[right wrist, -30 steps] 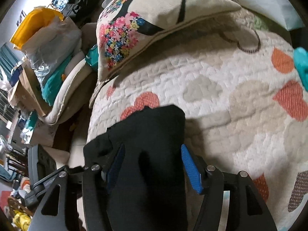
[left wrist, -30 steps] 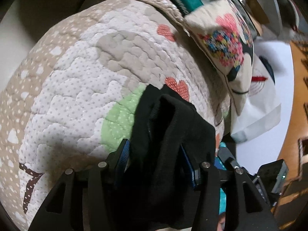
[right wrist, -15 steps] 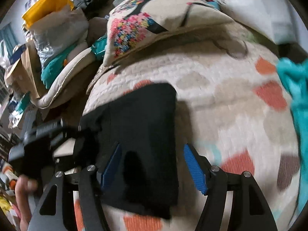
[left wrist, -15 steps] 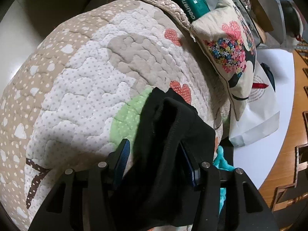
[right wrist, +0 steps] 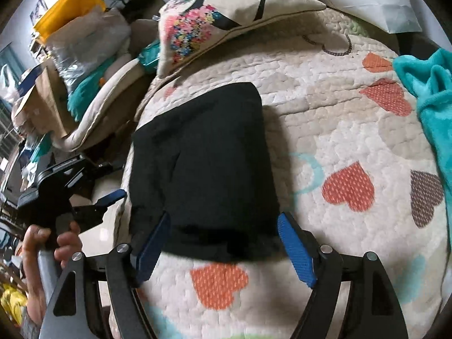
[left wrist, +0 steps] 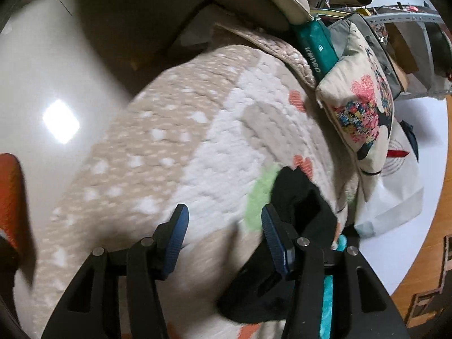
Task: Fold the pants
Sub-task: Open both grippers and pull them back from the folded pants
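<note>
The black pants [right wrist: 203,163] lie folded into a compact rectangle on the heart-patterned quilt [right wrist: 339,130]. My right gripper [right wrist: 223,245] is open and empty, its blue pads on either side of the pants' near edge. In the left wrist view the pants [left wrist: 299,209] lie to the right of my left gripper [left wrist: 223,228], which is open and empty over the quilt [left wrist: 175,152]. The left gripper also shows in the right wrist view [right wrist: 84,195], held in a hand just left of the pants.
A floral cushion [right wrist: 226,11] lies beyond the pants. A teal blanket [right wrist: 429,90] lies on the quilt's right side. Bags, a yellow box [right wrist: 67,14] and clutter stand at the left. A white bag [left wrist: 395,197] and wooden floor [left wrist: 423,268] lie beyond the quilt's edge.
Both grippers have opened and let go of the pants, which now lie flat on the quilt. The left gripper has swung away to the left; the right has pulled back.
</note>
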